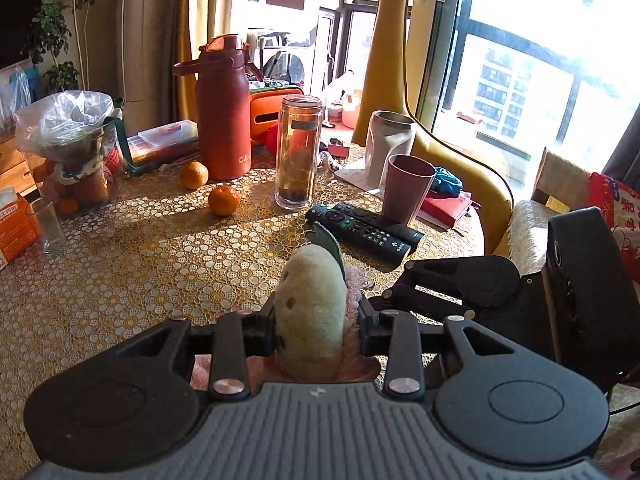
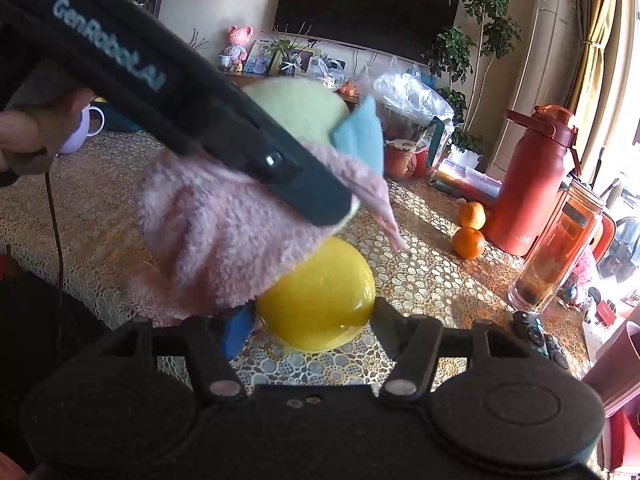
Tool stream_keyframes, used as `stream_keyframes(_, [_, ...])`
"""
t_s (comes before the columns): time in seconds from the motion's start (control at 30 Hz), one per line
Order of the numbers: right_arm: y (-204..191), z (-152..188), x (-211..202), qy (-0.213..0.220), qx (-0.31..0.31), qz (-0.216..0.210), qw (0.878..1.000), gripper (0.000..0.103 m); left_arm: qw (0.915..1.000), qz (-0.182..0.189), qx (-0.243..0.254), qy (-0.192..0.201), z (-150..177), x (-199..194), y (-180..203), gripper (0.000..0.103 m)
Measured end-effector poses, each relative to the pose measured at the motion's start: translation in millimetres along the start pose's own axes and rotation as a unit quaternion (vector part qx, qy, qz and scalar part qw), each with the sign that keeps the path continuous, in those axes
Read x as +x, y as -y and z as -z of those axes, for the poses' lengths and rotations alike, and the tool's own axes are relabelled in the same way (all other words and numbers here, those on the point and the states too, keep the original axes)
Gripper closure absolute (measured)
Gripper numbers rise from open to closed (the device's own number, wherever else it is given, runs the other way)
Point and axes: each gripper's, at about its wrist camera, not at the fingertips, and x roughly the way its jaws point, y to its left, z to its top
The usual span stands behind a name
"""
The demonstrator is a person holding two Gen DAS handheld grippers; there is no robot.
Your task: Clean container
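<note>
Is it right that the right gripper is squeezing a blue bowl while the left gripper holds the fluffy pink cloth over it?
Not quite. The bowl is yellow, not blue, as the right wrist view shows; only the pad on the right gripper's finger is blue. The rest holds: the right gripper is squeezing the bowl, and the left gripper holds the fluffy pink cloth over it.

"GenRobot.AI" on left hand-held gripper (image 2: 316, 208)

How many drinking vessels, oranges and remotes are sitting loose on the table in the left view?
Bottles: 2, the red flask and the clear tea bottle
Cups: 3
Loose oranges: 2
Remotes: 2
Total: 9
</note>
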Motion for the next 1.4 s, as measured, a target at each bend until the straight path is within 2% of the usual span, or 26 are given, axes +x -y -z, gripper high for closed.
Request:
stream_keyframes(0.13, [5, 1, 0, 0.003, 0.01, -0.006, 1.0, 0.041, 0.9995, 0.006, -0.031, -0.003, -1, 9, -16, 0.068])
stream_keyframes(0.3, [8, 2, 0, 0.01, 0.011, -0.011, 1.0, 0.041, 0.9979, -0.006, -0.065, -0.009, -4, 18, -37, 0.067])
stream_keyframes(0.53, [9, 4, -1, 0.015, 0.009, -0.016, 1.0, 0.041, 0.9946, -0.04, -0.079, -0.054, 12, 51, -58, 0.068])
stream_keyframes(0.63, [12, 6, -3, 0.014, 0.016, -0.019, 1.0, 0.041, 0.991, -0.046, -0.104, -0.07, 23, 63, -73, 0.068])
stream_keyframes(0.73, [15, 9, -5, 0.012, 0.024, -0.021, 0.999, 0.041, 0.9854, -0.073, -0.118, -0.099, 36, 73, -87, 0.068])
stream_keyframes(0.83, [16, 10, -6, 0.012, 0.03, -0.023, 0.999, 0.041, 0.9825, -0.082, -0.134, -0.101, 46, 69, -99, 0.067])
stream_keyframes(0.97, [18, 9, -6, 0.01, 0.039, -0.024, 0.999, 0.041, 0.9843, -0.087, -0.129, -0.084, 45, 48, -99, 0.065])
stream_keyframes(1.0, [18, 8, -5, 0.01, 0.039, -0.024, 0.999, 0.041, 0.9848, -0.092, -0.123, -0.081, 44, 43, -98, 0.061])
stream_keyframes(1.1, [16, 7, -5, 0.008, 0.036, -0.022, 0.999, 0.041, 0.9861, -0.104, -0.107, -0.072, 47, 24, -93, 0.035])
stream_keyframes(1.2, [15, 6, -5, 0.007, 0.036, -0.019, 0.999, 0.041, 0.9867, -0.101, -0.109, -0.067, 51, 7, -88, 0.031])
stream_keyframes(1.3, [14, 5, -5, 0.006, 0.033, -0.018, 0.999, 0.041, 0.9851, -0.091, -0.132, -0.062, 60, -8, -81, 0.02])
stream_keyframes(1.4, [14, 4, -5, 0.005, 0.031, -0.017, 0.999, 0.041, 0.9865, -0.07, -0.135, -0.062, 72, -18, -67, 0.02])
